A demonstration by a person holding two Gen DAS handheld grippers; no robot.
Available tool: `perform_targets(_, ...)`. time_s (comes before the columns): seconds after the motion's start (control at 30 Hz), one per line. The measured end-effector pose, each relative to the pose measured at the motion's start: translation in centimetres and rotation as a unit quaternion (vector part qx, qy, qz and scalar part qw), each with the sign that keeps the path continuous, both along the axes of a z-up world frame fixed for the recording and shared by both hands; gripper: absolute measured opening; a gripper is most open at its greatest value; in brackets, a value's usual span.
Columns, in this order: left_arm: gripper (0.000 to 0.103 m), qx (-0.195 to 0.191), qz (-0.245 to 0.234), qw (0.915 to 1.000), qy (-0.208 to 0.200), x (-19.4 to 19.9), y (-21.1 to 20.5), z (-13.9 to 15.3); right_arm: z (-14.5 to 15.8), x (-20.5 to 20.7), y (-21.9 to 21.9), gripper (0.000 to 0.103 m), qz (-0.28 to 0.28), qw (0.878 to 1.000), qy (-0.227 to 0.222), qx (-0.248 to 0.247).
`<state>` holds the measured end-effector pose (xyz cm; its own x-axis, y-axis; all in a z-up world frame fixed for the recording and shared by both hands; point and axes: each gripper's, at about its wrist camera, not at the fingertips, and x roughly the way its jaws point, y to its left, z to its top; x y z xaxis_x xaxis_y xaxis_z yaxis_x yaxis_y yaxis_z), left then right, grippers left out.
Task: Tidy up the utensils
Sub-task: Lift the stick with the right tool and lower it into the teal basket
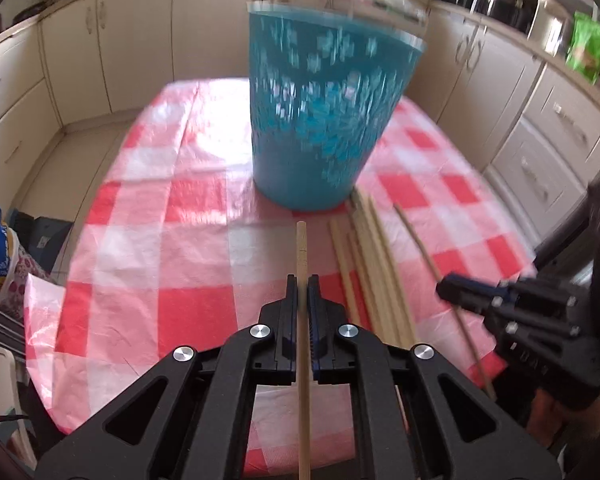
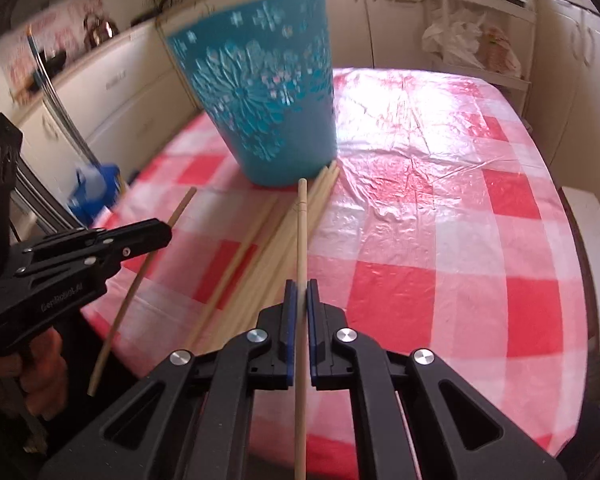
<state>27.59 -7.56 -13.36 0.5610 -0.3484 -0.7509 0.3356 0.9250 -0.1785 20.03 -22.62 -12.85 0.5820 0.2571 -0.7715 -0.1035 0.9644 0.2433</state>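
Left gripper (image 1: 302, 280): pressed together on a single wooden stick (image 1: 302, 252) — the stick runs straight down the gap between the blue pads, its tip poking out ahead toward the bin and its tail passing back under the camera.

Right gripper (image 2: 301, 284): same story, pinching its own wooden stick (image 2: 301, 224), which lines up along the fingers and points at the foot of the bin.

Left stick, seen from the right wrist: it crosses the black fingers on a slant, one end up by the bin, the other hanging past the table edge.

Right stick, seen from the left wrist: a thin rod slanting through the other gripper's fingertips at the right side of the frame.

Loose sticks (image 1: 374, 264): a bundle lies flat on the cloth, between the two grippers, with its far ends touching or just beside the base of the bin — I cannot tell which.

Blue bin (image 1: 324, 112): upright on the table, ahead of both grippers, with a pale flower pattern on its wall; blurred in the left view.

Tablecloth (image 2: 440, 240): red and white checks, glossy, creased near the middle.

Hand (image 2: 32, 380): wrapped round the left gripper's handle at the lower left of the right view.

Surroundings: cream kitchen cabinets (image 1: 112, 40) round the table.
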Motion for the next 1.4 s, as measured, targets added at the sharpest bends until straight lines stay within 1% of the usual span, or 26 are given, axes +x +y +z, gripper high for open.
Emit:
perform_targets(0.07, 0.005, -0.025, 0.002, 0.9988, -0.041, -0.6, 0.5, 2.3, 1.4, -1.0, 0.1, 0.006, -0.008, 0.999, -0.04, 0.03)
perform_targets(0.1, 0.005, -0.037, 0.0, 0.9975, -0.06, -0.8, 0.7, 3.4, 2.4, -1.4, 0.2, 0.006, -0.014, 0.997, -0.061, 0.037)
perform_targets(0.13, 0.005, -0.051, 0.0, 0.9951, -0.084, -1.0, 1.0, 4.8, 3.3, -1.6, 0.2, 0.006, -0.02, 0.996, -0.08, 0.04)
perform_targets(0.2, 0.005, -0.075, 0.002, 0.9895, -0.124, -1.1, 1.4, 7.4, 6.0, -2.1, 0.2, 0.006, -0.029, 0.99, -0.131, 0.052)
perform_targets(0.3, 0.005, -0.122, 0.005, 0.9759, -0.181, -0.6, 1.9, 11.0, 10.6, -2.9, 0.2, 0.006, -0.044, 0.973, -0.219, 0.057)
perform_targets(0.4, 0.005, -0.141, 0.005, 0.9655, -0.219, 0.7, 1.5, 13.9, 13.9, -3.3, 0.7, 0.006, -0.056, 0.954, -0.288, 0.059)
perform_targets(0.43, 0.005, -0.145, 0.004, 0.9617, -0.232, 1.1, 1.4, 14.8, 14.6, -3.5, 0.7, 0.006, -0.059, 0.949, -0.304, 0.06)
perform_targets(0.53, 0.005, -0.155, 0.004, 0.949, -0.275, 2.9, 0.4, 17.1, 16.3, -3.4, 1.0, 0.006, -0.068, 0.935, -0.341, 0.067)
perform_targets(0.57, 0.005, -0.158, 0.006, 0.9458, -0.283, 3.5, 0.0, 17.9, 16.7, -3.2, 1.0, 0.006, -0.071, 0.933, -0.347, 0.07)
perform_targets(0.6, 0.005, -0.165, 0.011, 0.9401, -0.298, 4.5, -0.2, 18.7, 16.9, -3.1, 0.7, 0.006, -0.074, 0.93, -0.352, 0.073)
perform_targets(0.63, 0.005, -0.169, 0.015, 0.9362, -0.308, 5.0, -0.6, 19.4, 17.2, -2.9, 0.6, 0.006, -0.079, 0.928, -0.357, 0.075)
perform_targets(0.7, 0.005, -0.168, 0.03, 0.93, -0.325, 6.6, -1.5, 20.0, 17.4, -2.5, 0.2, 0.006, -0.088, 0.924, -0.365, 0.077)
perform_targets(0.8, 0.005, -0.168, 0.059, 0.924, -0.338, 9.0, -2.3, 20.1, 17.4, -1.3, -0.6, 0.006, -0.101, 0.919, -0.372, 0.081)
perform_targets(0.93, 0.005, -0.167, 0.087, 0.9208, -0.342, 11.3, -2.7, 19.0, 17.6, -0.5, -1.5, 0.006, -0.115, 0.913, -0.382, 0.085)
perform_targets(1.03, 0.005, -0.159, 0.099, 0.922, -0.339, 12.5, -2.9, 17.9, 17.7, 0.1, -1.5, 0.006, -0.116, 0.91, -0.39, 0.082)
perform_targets(1.27, 0.005, -0.119, 0.1, 0.9382, -0.309, 13.3, -3.3, 13.3, 16.8, 2.0, -1.3, 0.006, -0.116, 0.908, -0.395, 0.082)
perform_targets(1.4, 0.005, -0.095, 0.089, 0.9445, -0.302, 12.7, -3.6, 11.5, 16.4, 3.2, -0.9, 0.006, -0.114, 0.906, -0.398, 0.083)
